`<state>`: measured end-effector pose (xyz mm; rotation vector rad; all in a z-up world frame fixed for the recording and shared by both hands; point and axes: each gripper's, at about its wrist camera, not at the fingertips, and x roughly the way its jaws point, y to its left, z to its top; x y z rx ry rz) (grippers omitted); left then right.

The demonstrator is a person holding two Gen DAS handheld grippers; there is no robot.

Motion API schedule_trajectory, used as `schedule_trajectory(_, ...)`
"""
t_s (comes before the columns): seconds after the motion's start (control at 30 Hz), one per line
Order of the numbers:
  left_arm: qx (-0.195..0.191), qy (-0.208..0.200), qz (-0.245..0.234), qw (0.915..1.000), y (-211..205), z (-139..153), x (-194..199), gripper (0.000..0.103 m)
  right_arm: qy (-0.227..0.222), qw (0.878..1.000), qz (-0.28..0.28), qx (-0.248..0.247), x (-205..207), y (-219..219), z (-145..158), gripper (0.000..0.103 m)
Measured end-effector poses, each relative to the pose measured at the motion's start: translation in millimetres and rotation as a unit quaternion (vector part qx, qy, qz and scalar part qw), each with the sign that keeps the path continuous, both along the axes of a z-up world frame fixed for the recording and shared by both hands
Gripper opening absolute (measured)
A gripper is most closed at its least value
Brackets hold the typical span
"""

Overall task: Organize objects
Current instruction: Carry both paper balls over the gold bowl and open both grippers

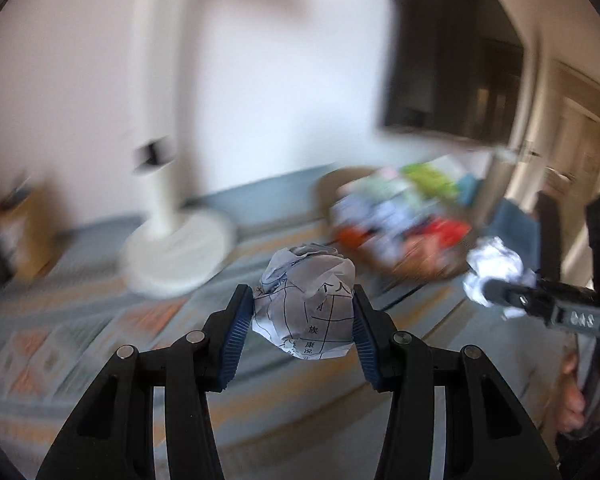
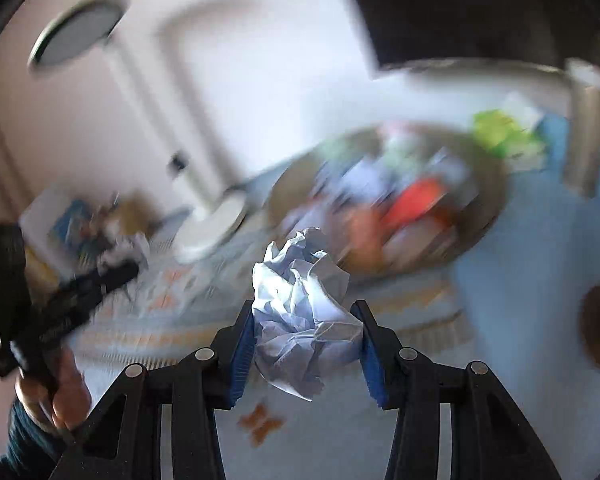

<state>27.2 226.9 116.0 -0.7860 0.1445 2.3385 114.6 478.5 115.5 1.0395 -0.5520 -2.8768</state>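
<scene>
My left gripper (image 1: 301,300) is shut on a crumpled ball of printed paper (image 1: 306,312), its blue pads pressing both sides, held in the air above a patterned rug (image 1: 80,340). My right gripper (image 2: 305,312) is shut on a plain white crumpled paper ball (image 2: 300,320). In the left wrist view the right gripper (image 1: 496,292) shows at the right edge with its white paper (image 1: 496,264) and a hand below it. In the right wrist view the left gripper (image 2: 120,270) appears blurred at the left with its paper (image 2: 130,246).
A round basket (image 1: 400,220) (image 2: 332,152) full of colourful things sits on the floor ahead. A white fan stand (image 1: 180,248) rises at the left by the wall. A dark screen (image 1: 452,60) hangs above. A cardboard box (image 1: 12,224) stands far left, a door far right.
</scene>
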Motion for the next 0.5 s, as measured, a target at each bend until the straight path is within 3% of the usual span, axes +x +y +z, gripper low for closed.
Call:
schedule_trajectory(0.1,0.007,0.011,-0.022,0.9997,52,10,-21,0.046,0.026,0.998,-0.048,-0.017,-11,46,24,0.046)
schedule_trajectory(0.2,0.030,-0.020,-0.028,0.9989,92,3,-52,0.046,0.028,0.995,-0.097,-0.016,-39,84,34,0.046)
schedule_trajectory(0.27,0.022,-0.025,-0.029,0.9990,116,-9,-66,0.046,0.020,0.994,-0.102,-0.025,-60,100,33,0.046)
schedule_trajectory(0.47,0.021,-0.043,-0.035,0.9982,139,-30,-95,0.046,-0.010,0.993,-0.120,-0.016,-126,134,20,0.048)
schedule_trajectory(0.5,0.019,-0.047,-0.029,0.9983,141,-34,-101,0.047,-0.009,0.992,-0.124,-0.008,-136,137,18,0.052)
